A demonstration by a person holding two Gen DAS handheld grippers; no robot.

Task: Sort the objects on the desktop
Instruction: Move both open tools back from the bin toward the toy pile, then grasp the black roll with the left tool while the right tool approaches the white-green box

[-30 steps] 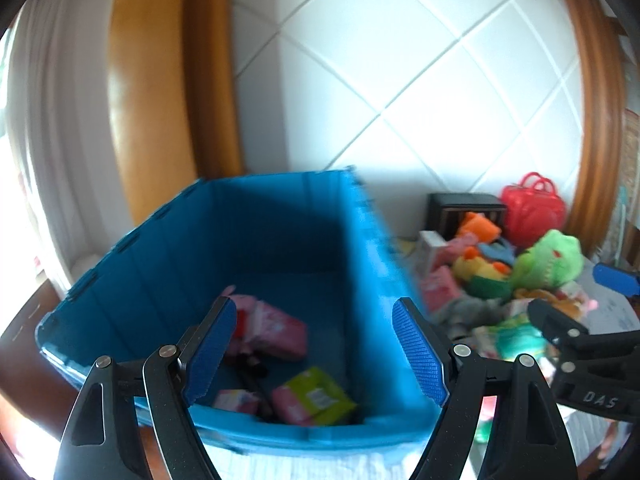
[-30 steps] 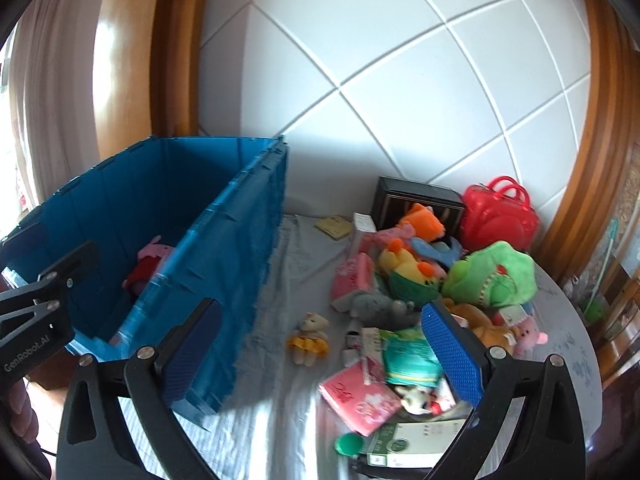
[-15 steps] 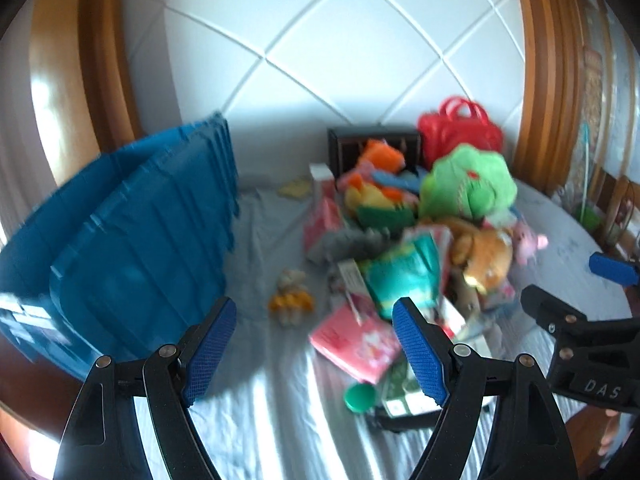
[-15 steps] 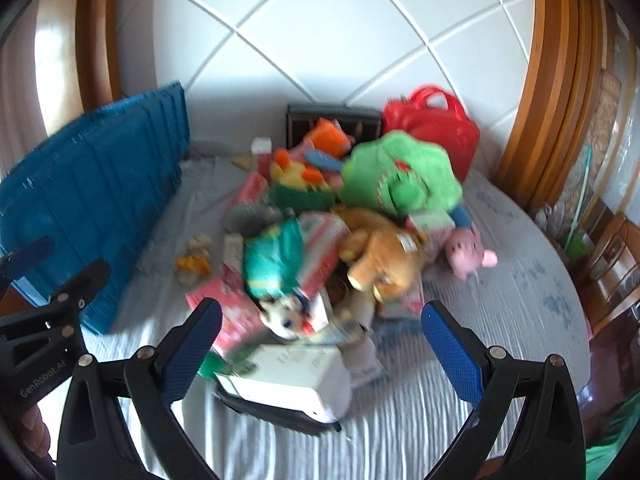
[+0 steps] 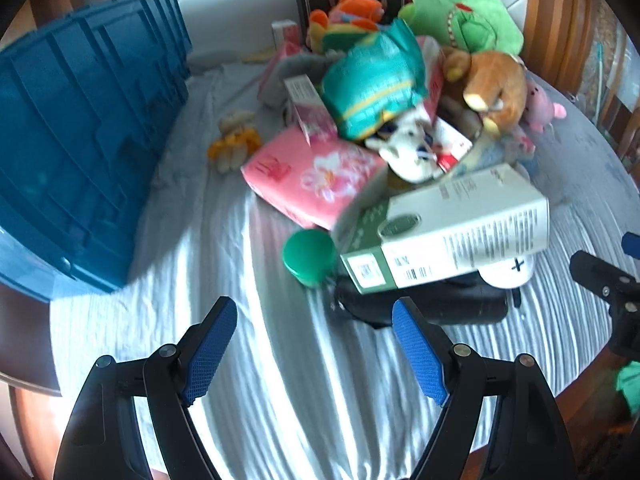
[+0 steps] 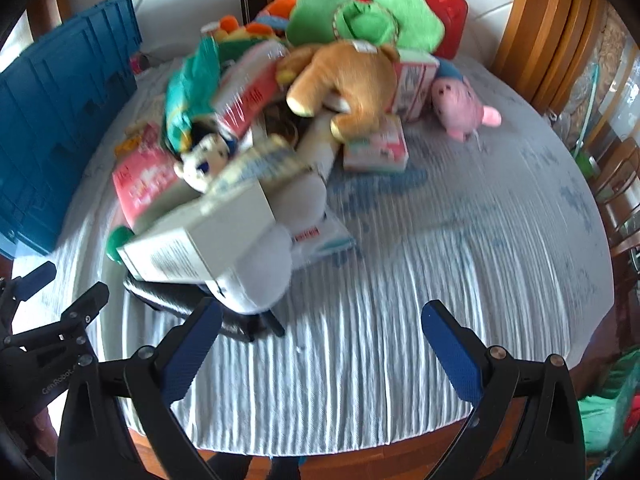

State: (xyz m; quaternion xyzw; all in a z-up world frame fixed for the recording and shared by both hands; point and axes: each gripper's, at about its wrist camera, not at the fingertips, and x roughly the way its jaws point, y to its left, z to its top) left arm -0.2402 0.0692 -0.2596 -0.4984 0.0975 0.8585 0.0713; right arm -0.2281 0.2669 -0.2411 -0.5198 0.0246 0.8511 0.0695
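Both grippers, left (image 5: 314, 344) and right (image 6: 322, 344), are held with jaws spread, empty, facing the pile's white carton (image 5: 444, 236) at twelve o'clock, ready for picking.

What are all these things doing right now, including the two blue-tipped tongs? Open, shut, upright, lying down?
Left tongs: open, empty, above the cloth.
Right tongs: open, empty.
Blue crate: standing left of the pile.
White and green carton: lying tilted on the pile's near edge.
Green cap: beside the carton.
Brown plush: lying on the heap.
Pink plush: apart, on the cloth.
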